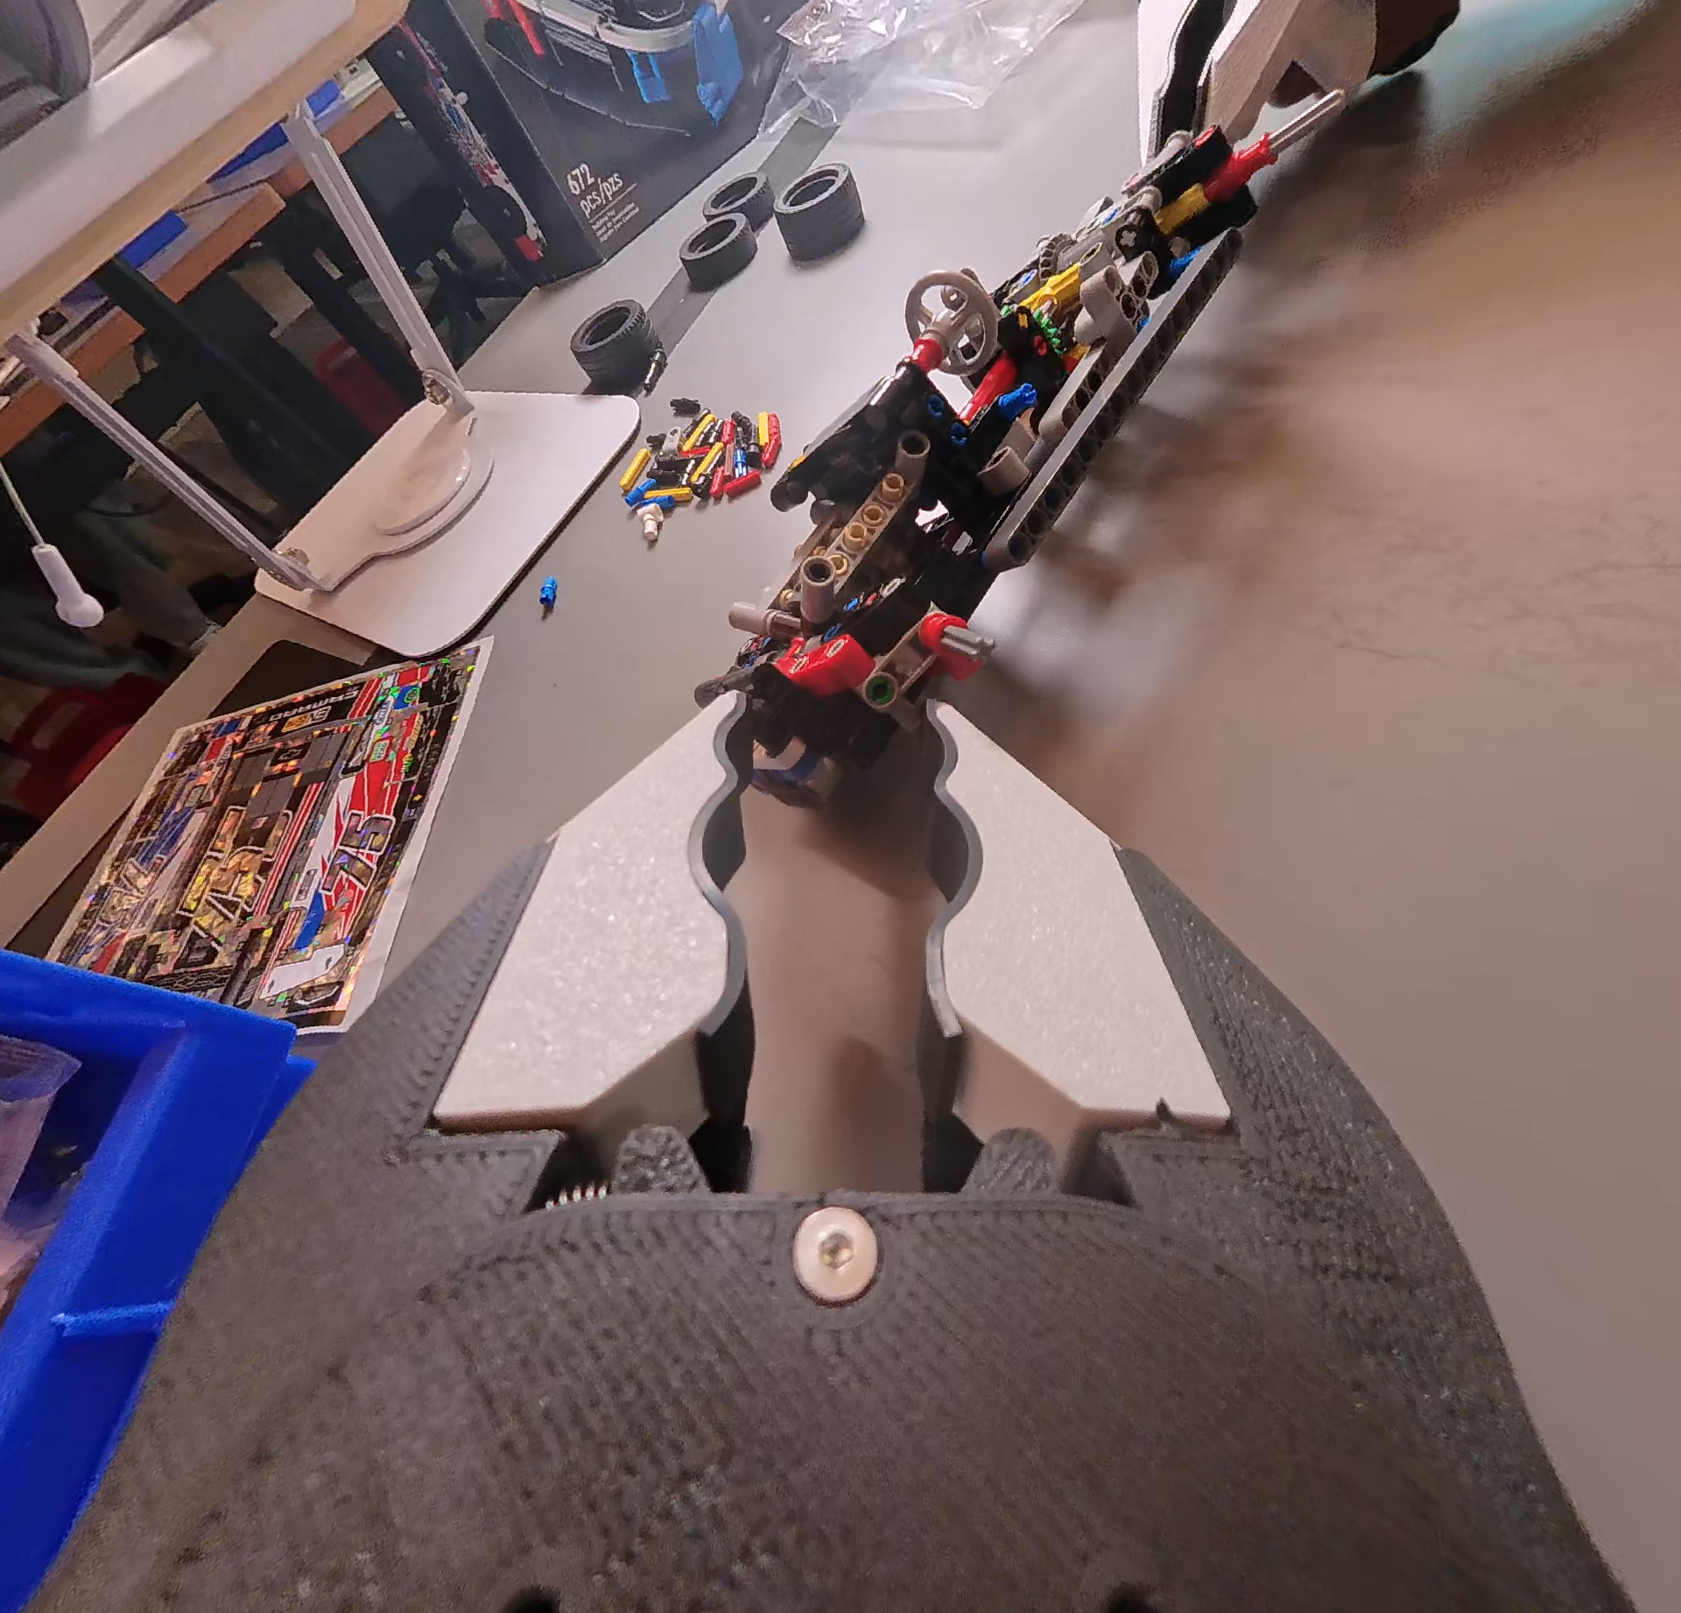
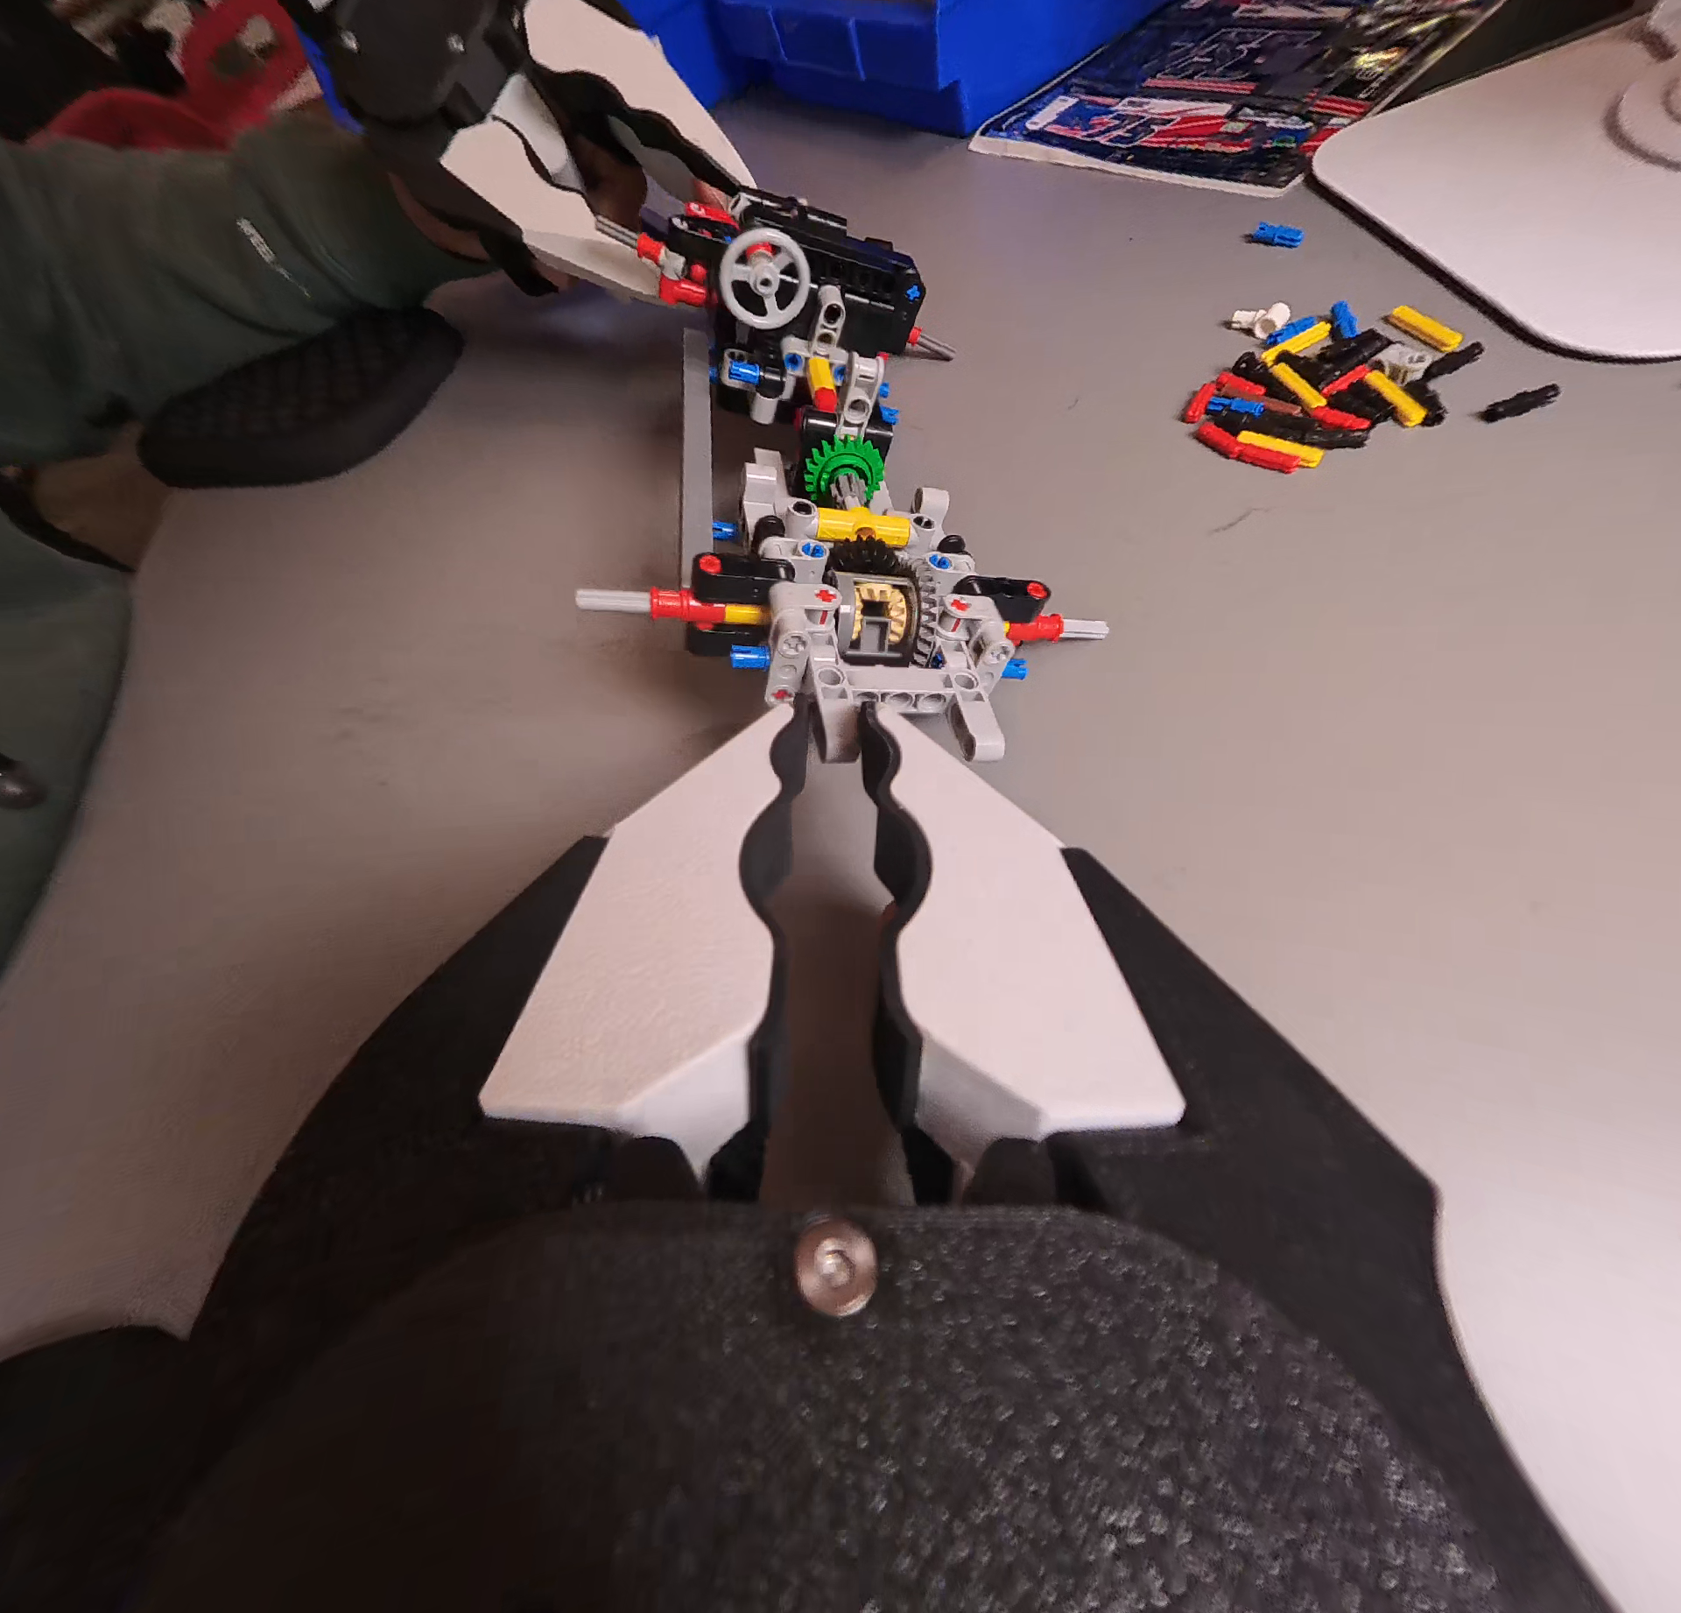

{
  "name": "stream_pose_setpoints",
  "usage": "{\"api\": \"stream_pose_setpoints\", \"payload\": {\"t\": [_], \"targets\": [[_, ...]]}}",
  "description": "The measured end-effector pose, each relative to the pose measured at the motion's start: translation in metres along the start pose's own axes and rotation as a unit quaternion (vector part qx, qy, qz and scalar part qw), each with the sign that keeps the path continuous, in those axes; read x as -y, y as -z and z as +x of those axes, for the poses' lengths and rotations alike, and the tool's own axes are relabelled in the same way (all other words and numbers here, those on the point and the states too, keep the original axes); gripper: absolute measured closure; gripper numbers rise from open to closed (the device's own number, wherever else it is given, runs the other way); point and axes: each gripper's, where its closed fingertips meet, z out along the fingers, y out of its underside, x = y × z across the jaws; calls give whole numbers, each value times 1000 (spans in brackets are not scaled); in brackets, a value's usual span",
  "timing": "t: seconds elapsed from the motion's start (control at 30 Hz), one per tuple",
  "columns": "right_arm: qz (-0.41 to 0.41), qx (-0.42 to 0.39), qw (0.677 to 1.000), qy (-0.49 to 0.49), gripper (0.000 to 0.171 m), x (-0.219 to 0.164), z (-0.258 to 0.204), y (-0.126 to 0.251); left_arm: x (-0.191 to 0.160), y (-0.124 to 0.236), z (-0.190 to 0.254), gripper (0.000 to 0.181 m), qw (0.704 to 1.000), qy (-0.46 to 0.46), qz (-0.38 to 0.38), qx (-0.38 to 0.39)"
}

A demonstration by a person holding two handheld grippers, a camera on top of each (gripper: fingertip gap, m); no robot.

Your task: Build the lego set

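Spanning the grey table (image 2: 364, 750) between two hand-held grippers: a long, half-built lego chassis (image 2: 819, 514), held at both ends. Right gripper (image 2: 832, 723) pinched tight on the light-grey frame (image 2: 896, 705) at the rear axle end, tips nearly together around one narrow bar. Left gripper (image 1: 832, 750) clamped on the black-and-red front end (image 1: 823, 669), jaws set wider to take the bulkier block; exactly which piece the tips bear on, hard to tell from the shadowed wrist view. Seen across from the right wrist camera, left gripper coming in from the far side at a downward slant, a green sleeve (image 2: 182, 232) behind it; right gripper lying low and nearly level with the tabletop, pointing straight along the model.

Likely light but awkward: stiff along the long grey beam (image 1: 1119, 387), weaker at the pinned joints, with protruding axles (image 2: 605, 600), a green gear (image 2: 841, 468) and a steering wheel (image 2: 764, 277) that could pop loose under a twist. Safest holds judged to be the solid frame ends, as now, rather than gears or thin axle stubs.

Waiting nearby: a loose pile of coloured pins (image 2: 1328, 387), four black tyres (image 1: 773, 214), a sticker sheet (image 1: 273, 823), a blue bin (image 1: 118, 1205), the set box (image 1: 582, 68) and a white lamp base (image 1: 473, 496).
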Motion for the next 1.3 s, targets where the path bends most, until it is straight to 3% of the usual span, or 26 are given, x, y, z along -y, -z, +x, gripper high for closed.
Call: {"api": "stream_pose_setpoints", "payload": {"t": [0.3,0.5,0.63,0.77,0.93,1.1,1.3], "targets": [[-61,-100,971,206,149,-6,2,1,0,0,0,146,1000,5,0,0],[-102,-193,903,371,117,-2,11,-5,2,1,-2,146,1000,22,3,-1],[-99,-237,862,438,112,7,10,-18,3,1,-3,146,999,32,3,0],[-87,-264,846,454,115,12,11,-29,5,0,-3,146,999,38,2,2],[-56,-283,845,451,141,22,9,-29,8,0,-1,146,999,41,2,0],[-46,-287,845,449,143,25,9,-27,9,1,0,146,999,47,4,-3],[-24,-278,868,410,143,29,8,-25,13,3,0,146,998,62,14,-10]]}}
